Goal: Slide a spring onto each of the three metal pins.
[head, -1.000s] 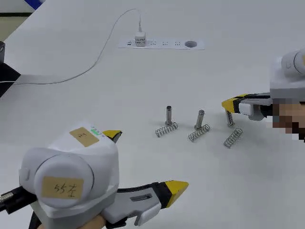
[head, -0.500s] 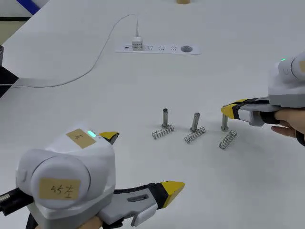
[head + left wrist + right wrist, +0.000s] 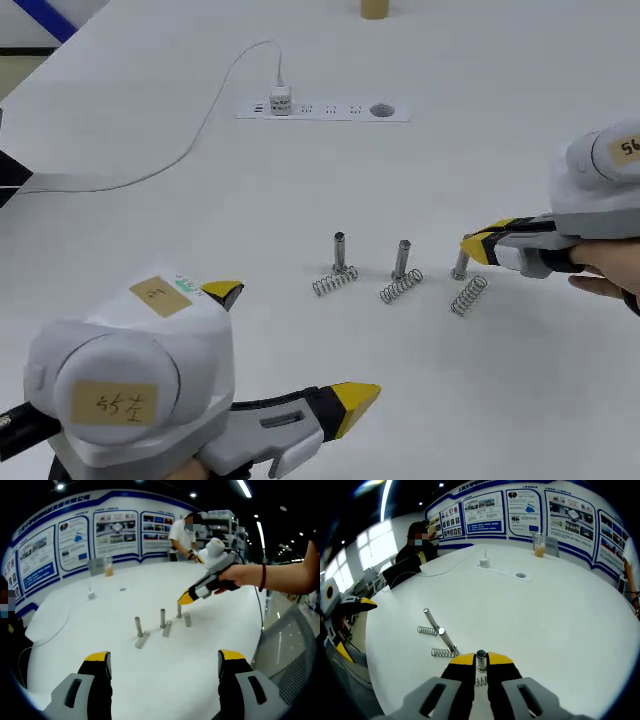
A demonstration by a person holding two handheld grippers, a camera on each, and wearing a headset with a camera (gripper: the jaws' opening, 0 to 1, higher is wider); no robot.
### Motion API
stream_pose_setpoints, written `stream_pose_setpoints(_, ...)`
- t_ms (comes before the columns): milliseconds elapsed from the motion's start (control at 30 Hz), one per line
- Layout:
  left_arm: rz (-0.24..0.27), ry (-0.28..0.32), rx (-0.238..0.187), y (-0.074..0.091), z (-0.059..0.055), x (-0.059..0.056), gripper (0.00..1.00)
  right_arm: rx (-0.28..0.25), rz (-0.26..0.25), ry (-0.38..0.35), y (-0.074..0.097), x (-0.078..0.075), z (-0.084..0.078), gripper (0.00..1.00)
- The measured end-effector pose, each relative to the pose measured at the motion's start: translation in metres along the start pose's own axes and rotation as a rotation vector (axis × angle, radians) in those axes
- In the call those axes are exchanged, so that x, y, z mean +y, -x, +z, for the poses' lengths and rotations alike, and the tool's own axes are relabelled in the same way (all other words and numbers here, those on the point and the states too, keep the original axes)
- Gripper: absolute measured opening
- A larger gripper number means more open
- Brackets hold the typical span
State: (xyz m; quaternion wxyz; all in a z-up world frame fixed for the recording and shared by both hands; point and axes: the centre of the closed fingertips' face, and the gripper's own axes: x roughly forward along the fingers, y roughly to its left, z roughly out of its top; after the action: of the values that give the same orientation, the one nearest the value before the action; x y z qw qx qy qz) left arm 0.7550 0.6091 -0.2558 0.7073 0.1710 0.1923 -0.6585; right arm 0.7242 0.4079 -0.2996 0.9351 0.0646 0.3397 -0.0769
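Observation:
Three metal pins stand upright in a row on the white table: left pin (image 3: pixel 339 250), middle pin (image 3: pixel 402 258), right pin (image 3: pixel 460 265). A loose spring lies in front of each: left spring (image 3: pixel 334 281), middle spring (image 3: pixel 400 286), right spring (image 3: pixel 468 295). My right gripper (image 3: pixel 474 246) reaches in from the right. In the right gripper view its yellow tips are closed on the right pin (image 3: pixel 480 659), with the right spring (image 3: pixel 480 681) lying below. My left gripper (image 3: pixel 288 345) hovers open at the near left, well short of the pins (image 3: pixel 162 618), with nothing in it.
A white power strip (image 3: pixel 322 110) with a plugged charger and a cable running left lies at the back. A cup (image 3: pixel 374 8) stands at the far edge. A person (image 3: pixel 417 542) sits at the table's far side. Bare tabletop (image 3: pixel 450 400) surrounds the pins.
The head camera has shifted, so the whole scene sits lower and further left in the picture. My right gripper stays at the right pin, and the left gripper stays open.

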Motion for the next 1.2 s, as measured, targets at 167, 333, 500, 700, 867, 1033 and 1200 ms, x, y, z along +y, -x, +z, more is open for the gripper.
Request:
stream_pose_setpoints(167, 0.003, -0.001, -0.004, 0.001, 0.001, 0.0, 0.9, 0.009, -0.003, 0.016, 0.001, 0.001, -0.001, 0.09)
stream_pose_setpoints(333, 0.005, -0.001, -0.005, 0.002, 0.001, 0.001, 0.9, 0.019, -0.006, 0.053, 0.001, 0.002, -0.001, 0.09)
stream_pose_setpoints(500, 0.008, -0.005, -0.008, 0.003, 0.001, 0.001, 0.89, 0.033, -0.013, 0.081, 0.002, 0.003, -0.002, 0.09)
stream_pose_setpoints(700, 0.013, -0.008, -0.007, 0.004, 0.001, 0.003, 0.9, 0.045, -0.017, 0.093, 0.003, 0.003, -0.003, 0.09)
stream_pose_setpoints(867, 0.015, -0.004, -0.016, 0.005, 0.002, 0.004, 0.9, 0.039, -0.023, 0.083, 0.004, 0.003, -0.002, 0.1)
stream_pose_setpoints(1033, 0.013, -0.005, -0.025, 0.005, 0.004, 0.005, 0.9, 0.017, -0.023, 0.083, 0.006, 0.003, 0.003, 0.18)
stream_pose_setpoints(1200, 0.016, -0.013, -0.024, 0.004, 0.006, 0.009, 0.89, -0.004, -0.009, 0.063, 0.011, 0.006, 0.007, 0.23)
